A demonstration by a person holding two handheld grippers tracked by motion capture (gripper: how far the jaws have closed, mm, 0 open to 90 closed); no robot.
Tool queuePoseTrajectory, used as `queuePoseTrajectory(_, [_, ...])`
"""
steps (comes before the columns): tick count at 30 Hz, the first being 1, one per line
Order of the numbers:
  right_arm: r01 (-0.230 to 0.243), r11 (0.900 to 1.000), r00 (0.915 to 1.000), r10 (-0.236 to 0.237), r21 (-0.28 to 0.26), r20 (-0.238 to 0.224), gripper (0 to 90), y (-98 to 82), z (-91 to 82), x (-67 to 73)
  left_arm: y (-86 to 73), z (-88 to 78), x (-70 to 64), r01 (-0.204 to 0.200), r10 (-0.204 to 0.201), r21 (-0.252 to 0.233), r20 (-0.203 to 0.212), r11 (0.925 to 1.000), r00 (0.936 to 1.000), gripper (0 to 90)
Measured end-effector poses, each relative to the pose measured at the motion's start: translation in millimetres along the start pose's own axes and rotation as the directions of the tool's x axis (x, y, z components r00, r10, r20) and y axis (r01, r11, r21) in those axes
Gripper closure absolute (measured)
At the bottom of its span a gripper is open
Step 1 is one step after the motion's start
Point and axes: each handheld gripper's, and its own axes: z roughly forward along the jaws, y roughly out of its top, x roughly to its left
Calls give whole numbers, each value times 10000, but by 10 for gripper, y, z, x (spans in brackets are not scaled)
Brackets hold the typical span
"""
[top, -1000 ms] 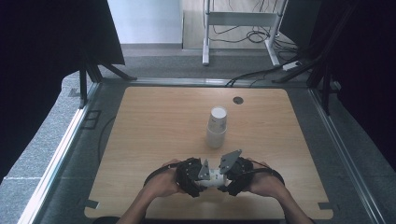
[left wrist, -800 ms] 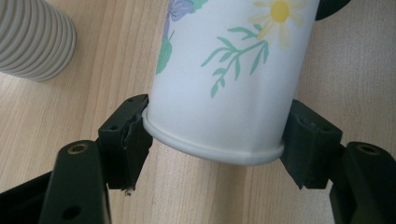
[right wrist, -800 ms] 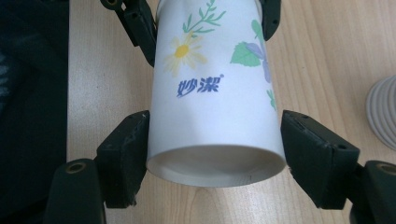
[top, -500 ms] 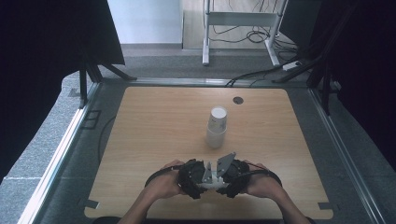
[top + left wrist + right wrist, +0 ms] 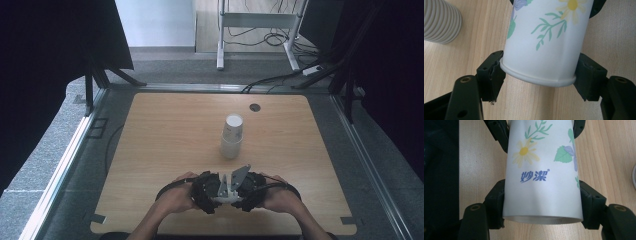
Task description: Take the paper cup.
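The flowered paper cup [image 5: 541, 42] lies level near the front edge of the table [image 5: 165, 130], gripped from both ends. At the left, the left gripper [image 5: 537, 75] is clamped on the cup's rolled rim end, both pads pressing its wall. At the right, the right gripper [image 5: 541, 202] has just been closing and its jaws now press the cup's base end, the printed wall between them. Farther up the table a stack of ribbed white cups [image 5: 232, 136] stands upright, well apart. I judge both holds secured; pulling apart nested cups, or carrying this one to the stack, remains undone
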Motion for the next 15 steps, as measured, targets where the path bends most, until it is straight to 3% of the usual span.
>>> queuePoseTrajectory(3, [-49, 10000, 10000, 49, -61, 1, 359, -1, -1, -3, -5, -4, 5, -4, 4, -45, 18, 10000, 10000, 297])
queuePoseTrajectory(4, [-180, 9997, 9998, 179, -175, -55, 360, -9, -12, -5, -9, -34, 35, -305, 305, 120, -7, 9995, 9995, 280])
queuePoseTrajectory(5, [-180, 9997, 9998, 179, -175, -55, 360, -9, -12, -5, -9, -34, 35, -305, 305, 120, -7, 9995, 9995, 273])
queuePoseTrajectory(6, [-175, 9995, 9998, 173, -262, -68, 360, -25, -33, -21, -24, -40, 45, -41, 43, -241, 80, 9997, 10000, 264])
queuePoseTrajectory(10, [-289, 9977, 9994, 276, -609, -219, 359, -55, -82, -48, -52, -78, 104, 116, -95, -610, 350, 9981, 9993, 216])
queuePoseTrajectory(11, [-368, 9970, 9992, 355, -683, -207, 359, -60, -95, -49, -75, -92, 130, 401, -348, -1029, 528, 9939, 9980, 203])
queuePoseTrajectory(15, [-506, 9943, 9986, 487, -940, -224, 359, -85, -139, -65, -113, -119, 169, 614, -493, -1599, 782, 9852, 9957, 161])
